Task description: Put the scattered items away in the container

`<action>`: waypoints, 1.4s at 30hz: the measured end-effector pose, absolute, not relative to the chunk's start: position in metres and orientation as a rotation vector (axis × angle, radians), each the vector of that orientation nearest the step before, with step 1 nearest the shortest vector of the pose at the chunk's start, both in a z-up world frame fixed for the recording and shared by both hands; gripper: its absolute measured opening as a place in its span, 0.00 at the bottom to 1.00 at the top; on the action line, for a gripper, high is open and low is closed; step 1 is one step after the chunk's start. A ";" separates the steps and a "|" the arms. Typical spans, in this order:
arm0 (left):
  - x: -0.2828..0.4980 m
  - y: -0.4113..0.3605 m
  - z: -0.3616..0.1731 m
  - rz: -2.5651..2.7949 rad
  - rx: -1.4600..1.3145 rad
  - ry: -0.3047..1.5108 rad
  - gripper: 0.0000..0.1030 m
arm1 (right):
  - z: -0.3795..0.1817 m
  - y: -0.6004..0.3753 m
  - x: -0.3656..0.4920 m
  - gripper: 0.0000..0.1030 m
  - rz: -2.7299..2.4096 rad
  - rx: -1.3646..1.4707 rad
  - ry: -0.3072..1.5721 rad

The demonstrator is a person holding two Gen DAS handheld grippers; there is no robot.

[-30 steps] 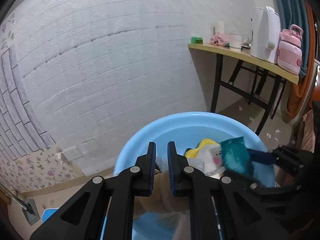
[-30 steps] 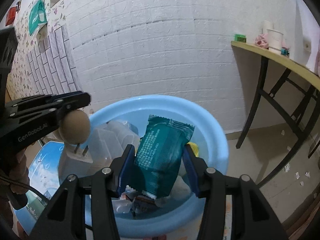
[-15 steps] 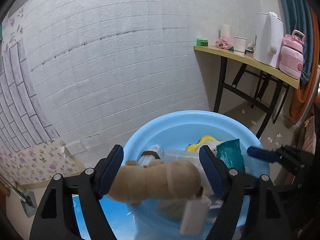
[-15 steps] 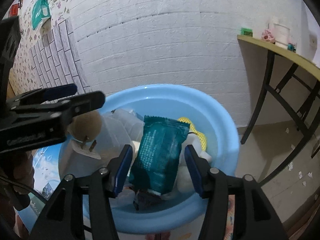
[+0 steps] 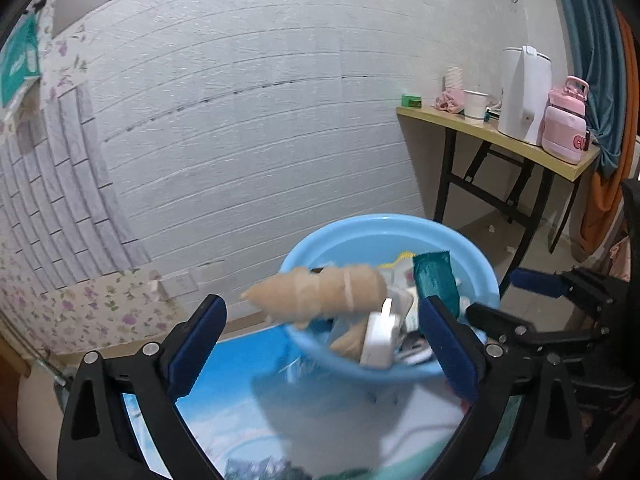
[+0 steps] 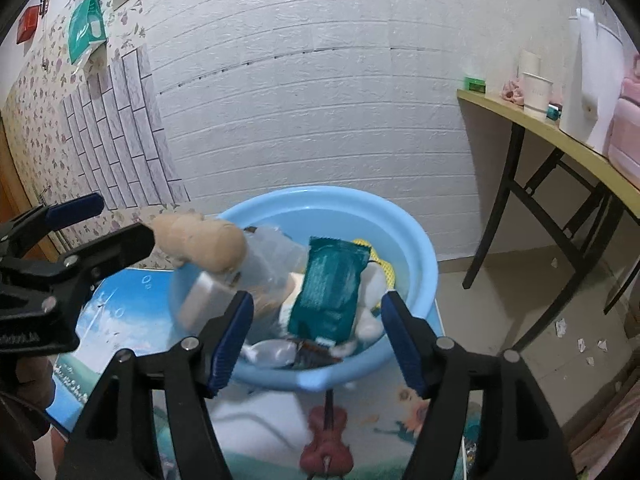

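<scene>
A light blue basin stands on a picture-printed mat and holds several items. A tan bundled cable with a white plug is over the basin's near rim, blurred, apart from any fingers. A teal packet rests upright in the basin on a clear plastic box and a yellow-white toy. My left gripper is open and empty. My right gripper is open and empty, just in front of the basin.
The mat has sky and violin pictures. A white brick wall rises behind the basin. A folding table at the right carries a kettle, cups and a pink bottle. Bare floor lies right of the basin.
My left gripper opened and let go of the cable bundle, which now drops at the basin. My right gripper opened, released the teal packet into the basin, and both pulled back.
</scene>
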State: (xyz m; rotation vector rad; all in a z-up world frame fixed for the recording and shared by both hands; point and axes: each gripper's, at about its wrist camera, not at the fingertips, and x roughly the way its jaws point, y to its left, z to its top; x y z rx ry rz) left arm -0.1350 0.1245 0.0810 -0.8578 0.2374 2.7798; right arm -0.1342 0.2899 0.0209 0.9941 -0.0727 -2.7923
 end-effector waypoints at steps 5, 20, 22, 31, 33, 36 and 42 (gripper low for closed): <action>-0.108 0.102 0.087 2.806 -0.887 0.180 0.95 | 0.031 0.279 -0.113 0.66 -2.793 1.010 -0.063; -0.063 0.080 0.092 2.883 -0.926 0.188 1.00 | 0.050 0.247 -0.069 0.79 -2.760 0.999 -0.003; -0.059 0.078 0.094 2.894 -0.914 0.175 1.00 | 0.052 0.246 -0.066 0.83 -2.774 0.973 -0.012; -0.052 0.066 0.098 2.948 -0.899 0.147 1.00 | 0.054 0.254 -0.061 1.00 -2.811 0.889 -0.109; -0.051 0.066 0.096 2.944 -0.901 0.143 1.00 | 0.055 0.250 -0.059 1.00 -2.828 0.872 -0.061; -0.051 0.062 0.094 2.944 -0.917 0.137 1.00 | 0.053 0.243 -0.059 1.00 -2.800 0.907 -0.038; -0.052 0.056 0.086 2.903 -0.963 0.086 1.00 | 0.046 0.239 -0.062 1.00 -2.787 0.956 -0.025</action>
